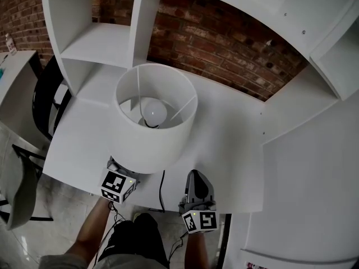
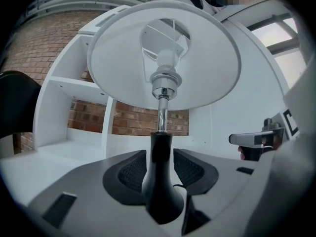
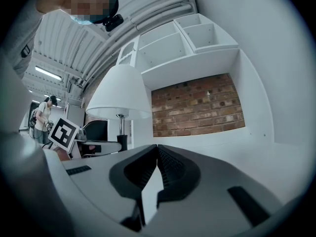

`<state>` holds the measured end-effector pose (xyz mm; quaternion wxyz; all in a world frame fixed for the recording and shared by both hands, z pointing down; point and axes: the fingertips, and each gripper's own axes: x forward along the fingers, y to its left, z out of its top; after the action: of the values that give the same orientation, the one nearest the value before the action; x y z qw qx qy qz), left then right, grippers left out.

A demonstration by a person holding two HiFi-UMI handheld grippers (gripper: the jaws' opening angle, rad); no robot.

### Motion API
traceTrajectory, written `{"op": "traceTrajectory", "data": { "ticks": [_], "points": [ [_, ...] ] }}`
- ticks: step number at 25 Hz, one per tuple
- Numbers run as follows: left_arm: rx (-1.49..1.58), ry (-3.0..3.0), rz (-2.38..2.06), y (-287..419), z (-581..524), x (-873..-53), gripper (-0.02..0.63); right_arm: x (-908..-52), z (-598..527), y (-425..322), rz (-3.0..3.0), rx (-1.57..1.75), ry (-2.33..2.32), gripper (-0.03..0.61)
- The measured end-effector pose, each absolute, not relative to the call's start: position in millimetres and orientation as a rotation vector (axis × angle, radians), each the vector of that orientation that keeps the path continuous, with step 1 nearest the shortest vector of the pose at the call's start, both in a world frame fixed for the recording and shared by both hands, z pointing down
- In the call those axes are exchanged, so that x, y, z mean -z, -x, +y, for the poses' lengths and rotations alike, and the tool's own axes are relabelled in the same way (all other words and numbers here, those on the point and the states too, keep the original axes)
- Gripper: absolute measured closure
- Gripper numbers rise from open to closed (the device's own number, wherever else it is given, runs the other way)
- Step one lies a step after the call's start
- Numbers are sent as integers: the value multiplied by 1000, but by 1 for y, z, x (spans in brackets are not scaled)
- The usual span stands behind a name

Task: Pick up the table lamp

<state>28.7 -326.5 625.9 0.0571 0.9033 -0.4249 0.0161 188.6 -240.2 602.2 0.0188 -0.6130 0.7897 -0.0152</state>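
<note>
While left tongs point(image 2: 160, 152) gape around lamp neck point(image 2: 161, 144), right tongs point(image 3: 157, 147) closed, empty

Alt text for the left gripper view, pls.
The table lamp stands with its black neck between the left gripper's open jaws. Its chrome stem rises to the white shade; white shelves and a brick wall lie behind.

White drum lampshade point(image 1: 156, 136): matt and smooth, cloth-like. Beneath it is a polished chrome metal stem point(image 2: 161, 113), mirror-bright. It rises from a black bottle-shaped lamp base point(image 2: 160, 191), smooth with a slight sheen. Round white bulb point(image 1: 153, 112), frosted. White worktop point(image 1: 230, 150): smooth matt laminate. Red brick wall point(image 1: 224, 43) along its rear edge, rough and matt. Left gripper point(image 2: 160, 151): smooth matt grey plastic; its pads point(image 2: 129, 174) are black, finely dimpled.
</note>
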Motion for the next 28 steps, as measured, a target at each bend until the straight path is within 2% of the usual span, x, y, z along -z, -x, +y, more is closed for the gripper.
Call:
{"op": "traceTrajectory", "data": {
  "ticks": [14,28],
  "points": [
    [8,-2763,-1309,-41,-341,-626,453,-613,-240,-198,2437,38,1919,555],
    [-107,-2808,-1284,-42,-333,-628,463,-619,-231,-203,2433,48,1926,555]
  ]
}}
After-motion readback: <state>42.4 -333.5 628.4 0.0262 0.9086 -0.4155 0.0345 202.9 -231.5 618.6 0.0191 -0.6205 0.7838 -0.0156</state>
